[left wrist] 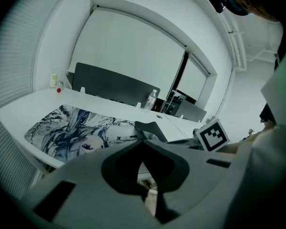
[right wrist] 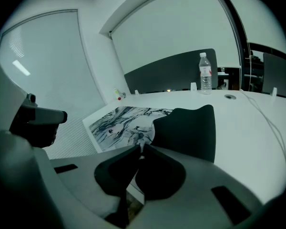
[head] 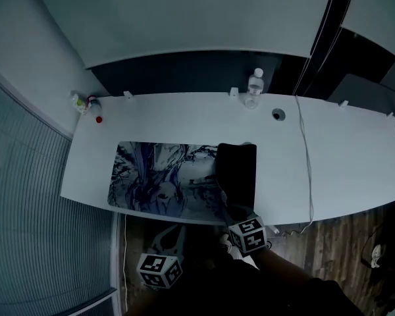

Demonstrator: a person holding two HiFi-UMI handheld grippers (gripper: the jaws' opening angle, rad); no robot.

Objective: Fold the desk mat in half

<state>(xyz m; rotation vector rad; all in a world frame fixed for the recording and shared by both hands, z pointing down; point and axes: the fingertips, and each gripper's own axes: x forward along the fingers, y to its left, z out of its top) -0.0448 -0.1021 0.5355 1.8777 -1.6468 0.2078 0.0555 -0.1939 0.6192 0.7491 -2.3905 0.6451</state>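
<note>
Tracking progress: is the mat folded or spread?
Partly folded. The mat has its right end turned over, black underside up; the rest lies flat on the desk.

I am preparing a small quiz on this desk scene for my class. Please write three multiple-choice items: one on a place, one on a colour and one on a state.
1. Where does the water bottle stand?
A. on the floor
B. near the desk's far edge
C. on a chair

2. What colour is the turned-over flap of the mat?
A. black
B. red
C. yellow

3. How is the right gripper?
A. wide open and empty
B. shut on the mat's edge
C. out of every view

Answers:
1 B: the bottle stands on the desk, beyond the mat.
2 A: the flap shows a black underside lying over the printed face.
3 B: its jaws meet on the mat's near edge.
</note>
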